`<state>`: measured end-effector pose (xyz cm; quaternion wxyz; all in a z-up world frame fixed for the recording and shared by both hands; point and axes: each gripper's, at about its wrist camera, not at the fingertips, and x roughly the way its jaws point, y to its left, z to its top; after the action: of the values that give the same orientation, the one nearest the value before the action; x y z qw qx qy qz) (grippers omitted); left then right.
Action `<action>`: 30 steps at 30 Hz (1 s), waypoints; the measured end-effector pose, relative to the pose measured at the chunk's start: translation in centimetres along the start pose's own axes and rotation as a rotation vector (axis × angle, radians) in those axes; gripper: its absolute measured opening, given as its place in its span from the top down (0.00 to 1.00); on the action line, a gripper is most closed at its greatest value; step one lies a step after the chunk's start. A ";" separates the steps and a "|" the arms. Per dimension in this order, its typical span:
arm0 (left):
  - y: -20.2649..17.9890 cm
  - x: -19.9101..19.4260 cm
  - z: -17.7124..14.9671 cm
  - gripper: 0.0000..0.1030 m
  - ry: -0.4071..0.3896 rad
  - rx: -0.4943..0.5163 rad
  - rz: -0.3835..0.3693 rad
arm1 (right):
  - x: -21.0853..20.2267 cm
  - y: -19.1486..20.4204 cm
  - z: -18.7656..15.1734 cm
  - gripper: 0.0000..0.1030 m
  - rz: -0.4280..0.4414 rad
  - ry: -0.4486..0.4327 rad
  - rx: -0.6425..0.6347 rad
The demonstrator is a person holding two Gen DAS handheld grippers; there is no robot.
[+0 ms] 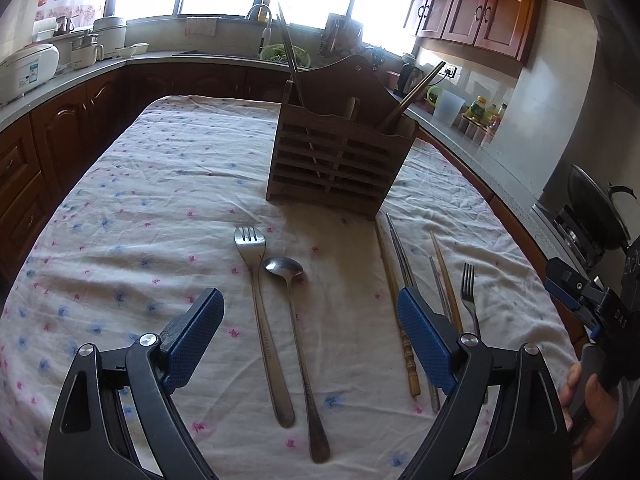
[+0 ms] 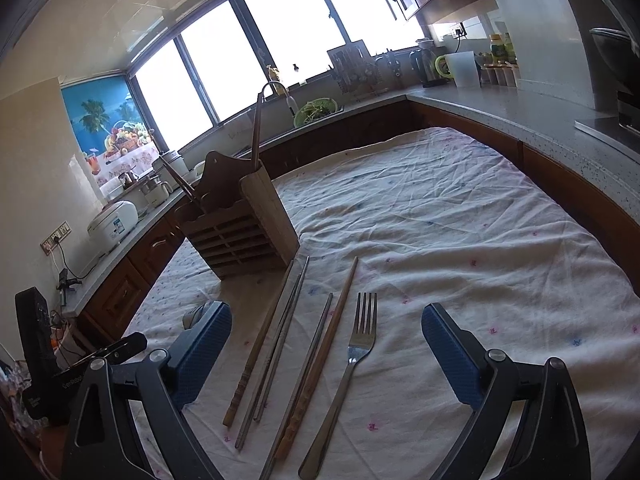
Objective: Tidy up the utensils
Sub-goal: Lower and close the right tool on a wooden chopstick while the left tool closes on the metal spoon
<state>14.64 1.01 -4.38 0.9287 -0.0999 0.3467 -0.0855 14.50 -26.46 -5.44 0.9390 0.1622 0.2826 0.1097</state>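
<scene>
While both grippers are hovering above the cloth-covered surface (image 1: 120, 200), neither one is holding anything. The left gripper (image 1: 310, 320) is keeping its jaws spread wide, and a fork (image 1: 258, 312) and a spoon (image 1: 296, 344) are lying side by side on the cloth between and beyond its blue pads, handles pointing back toward the camera. The right gripper (image 2: 326, 332) is likewise standing with its jaws wide apart, framing a loose row of chopsticks (image 2: 280, 344) and a second fork (image 2: 352, 372), all resting flat on the cloth and roughly parallel to one another.

A slatted wooden utensil holder (image 1: 340, 160) is standing upright on the surface just beyond the loose cutlery. Several chopsticks are already sticking up out of it: one pair is rising from its left compartment and another is leaning out from its right side, as seen in the left wrist view. In the right wrist view the nearest loose chopsticks are lying with their tips almost at the holder's base.

Behind the surface, a kitchen counter (image 1: 80, 76) is running along the windows, carrying a rice cooker (image 1: 28, 68) and pots.
</scene>
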 end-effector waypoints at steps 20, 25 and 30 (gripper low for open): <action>0.3 7.8 1.1 0.71 0.242 0.053 0.003 | 7.5 0.2 2.9 0.45 -0.044 0.154 -0.059; 0.3 8.8 0.8 0.73 0.266 0.062 0.003 | 10.9 -0.4 3.3 0.59 -0.073 0.223 -0.060; 0.0 9.4 1.1 0.74 0.265 0.075 0.004 | 14.2 -0.8 3.8 0.69 -0.108 0.271 -0.073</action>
<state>22.39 -1.03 -9.45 0.8780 -0.0520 0.4632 -0.1090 28.28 -23.92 -9.79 0.9021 0.0963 0.4109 0.0900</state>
